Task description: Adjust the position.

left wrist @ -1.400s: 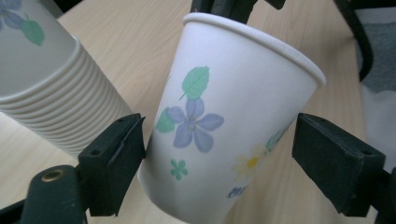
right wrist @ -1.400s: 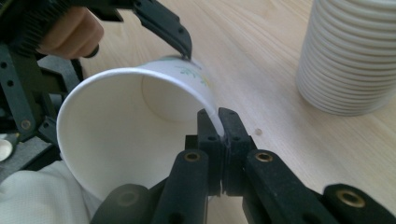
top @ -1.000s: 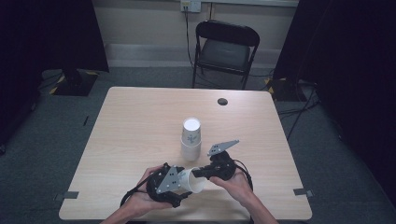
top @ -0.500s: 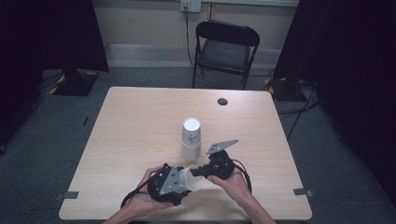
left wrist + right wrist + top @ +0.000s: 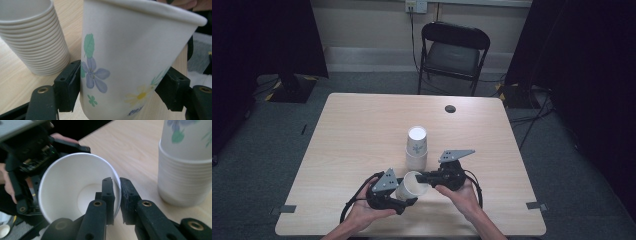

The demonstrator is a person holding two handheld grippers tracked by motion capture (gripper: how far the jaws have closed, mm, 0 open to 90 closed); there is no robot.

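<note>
Here the paper cup [image 5: 411, 186] lies sideways between both tools: left tool [image 5: 120, 92] clamps its body, right tool [image 5: 116, 195] pinches its rim, apparently just clear of the tabletop [image 5: 352, 135]; stack [image 5: 416, 148] just beyond.

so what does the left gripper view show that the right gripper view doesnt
Left gripper view: the outside of the held paper cup, printed with a purple flower, green leaves and a yellow flower, gripped across its wall between the left tool's jaws.

Right gripper view: the cup's plain white inside and its bottom, with the right tool pinching the rim, one jaw inside and one outside. Behind the cup sits the left tool's body in the person's hand.

Both: the same cup, the stack of nested cups beside it, and the light wooden table.
</note>
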